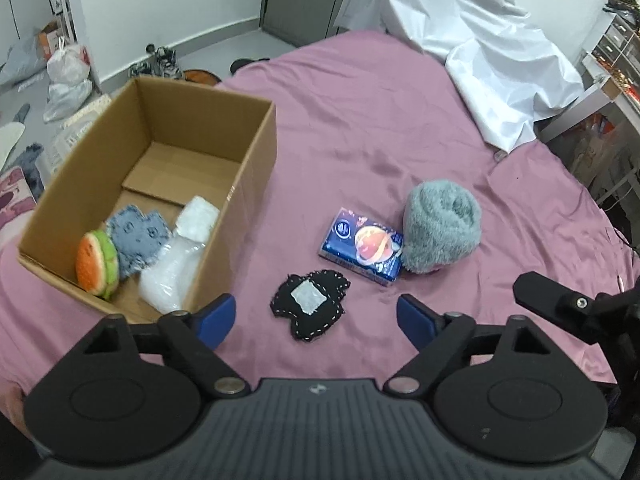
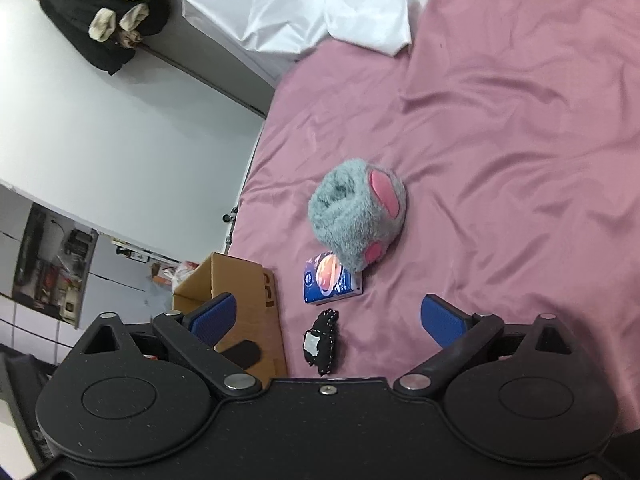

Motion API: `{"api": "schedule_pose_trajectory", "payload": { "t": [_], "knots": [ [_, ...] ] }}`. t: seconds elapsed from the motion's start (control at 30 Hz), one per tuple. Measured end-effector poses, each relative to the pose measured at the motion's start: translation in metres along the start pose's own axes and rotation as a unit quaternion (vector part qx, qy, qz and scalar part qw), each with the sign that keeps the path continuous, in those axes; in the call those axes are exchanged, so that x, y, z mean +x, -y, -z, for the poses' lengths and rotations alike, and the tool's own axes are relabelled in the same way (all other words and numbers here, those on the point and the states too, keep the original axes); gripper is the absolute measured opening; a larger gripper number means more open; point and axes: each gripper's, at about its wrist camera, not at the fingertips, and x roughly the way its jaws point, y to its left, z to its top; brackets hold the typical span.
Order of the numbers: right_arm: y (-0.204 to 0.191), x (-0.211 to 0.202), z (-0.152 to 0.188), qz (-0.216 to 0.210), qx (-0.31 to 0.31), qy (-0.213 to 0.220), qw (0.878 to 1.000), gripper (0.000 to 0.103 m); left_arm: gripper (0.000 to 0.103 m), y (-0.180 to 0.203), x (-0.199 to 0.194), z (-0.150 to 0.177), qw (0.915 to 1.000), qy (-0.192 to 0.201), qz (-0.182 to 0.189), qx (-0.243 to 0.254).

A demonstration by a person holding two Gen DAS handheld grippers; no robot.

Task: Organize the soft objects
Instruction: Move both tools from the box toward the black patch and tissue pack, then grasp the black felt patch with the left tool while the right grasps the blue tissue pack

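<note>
A cardboard box stands on the pink bed at the left; inside lie a watermelon plush, a blue-grey felt piece and a clear plastic bag. On the sheet lie a black felt patch, a blue tissue pack and a grey fluffy plush. My left gripper is open, hovering just above the black patch. My right gripper is open above the patch, with the tissue pack, grey plush and box ahead.
A white plastic sheet is crumpled at the far end of the pink bed. Bags and clutter lie on the floor left of the bed. Shelves stand at the right. The right gripper's body shows at the right edge.
</note>
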Motion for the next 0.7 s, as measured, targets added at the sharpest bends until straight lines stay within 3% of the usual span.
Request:
{"api": "schedule_pose_trajectory", "payload": {
  "t": [0.27,0.7],
  "knots": [
    [0.006,0.028,-0.003,-0.002,0.010,-0.034,0.999,0.078,0.064,0.001,0.034,0.005,0.9992,-0.022,-0.011,-0.032],
    [0.020,0.074,-0.012,-0.003,0.035,-0.077,0.996,0.059,0.058,-0.005,0.076,0.012,0.9945,-0.027,-0.035,-0.095]
  ]
}}
